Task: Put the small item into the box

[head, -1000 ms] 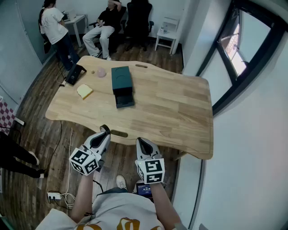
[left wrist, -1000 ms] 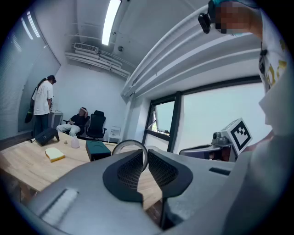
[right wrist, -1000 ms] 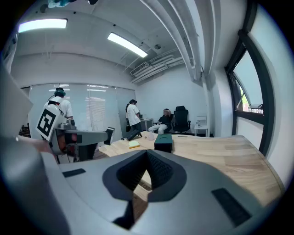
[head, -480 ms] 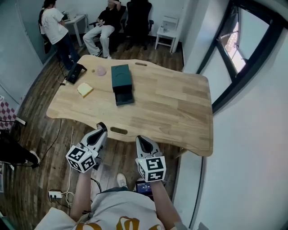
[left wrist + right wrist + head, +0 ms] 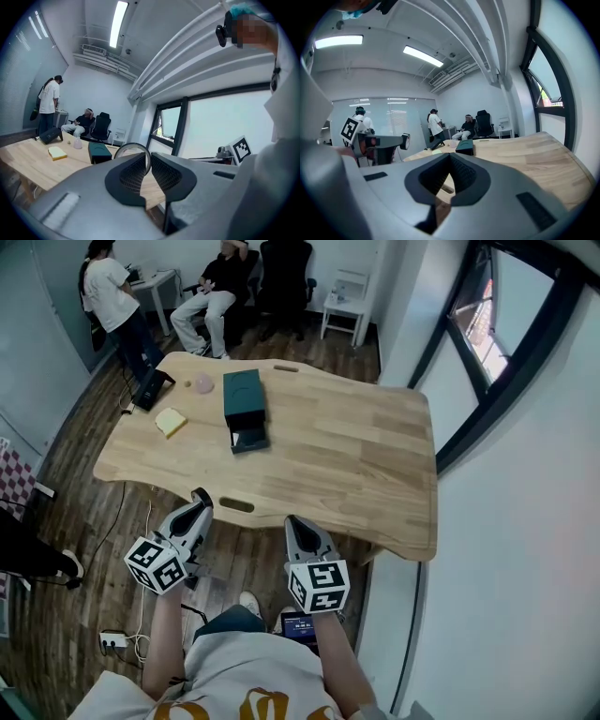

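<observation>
A dark green box [image 5: 244, 397] lies on the wooden table [image 5: 356, 456] at its far left, with its drawer [image 5: 248, 439] pulled out toward me. Left of the box are a yellow block [image 5: 171, 421], a pale pink rounded item [image 5: 202, 382] and a tiny brown bit [image 5: 187, 385]. My left gripper [image 5: 201, 495] and right gripper [image 5: 292, 522] hang short of the table's near edge, over the floor, both shut with nothing in them. In the left gripper view the gripper [image 5: 150, 157] points at the box [image 5: 99, 152] from far off. The right gripper [image 5: 450, 157] also faces the box [image 5: 465, 146].
A black device [image 5: 150, 387] sits on the table's far left corner. Beyond the table, one person [image 5: 114, 296] stands and another [image 5: 214, 292] sits near office chairs and a white side table [image 5: 345, 310]. A window wall [image 5: 487, 352] runs along the right. Cables and a power strip [image 5: 112, 645] lie on the floor.
My left gripper has drifted left and lower, away from the table edge. The view has pulled back slightly from the table. Both grippers stay shut and empty.
</observation>
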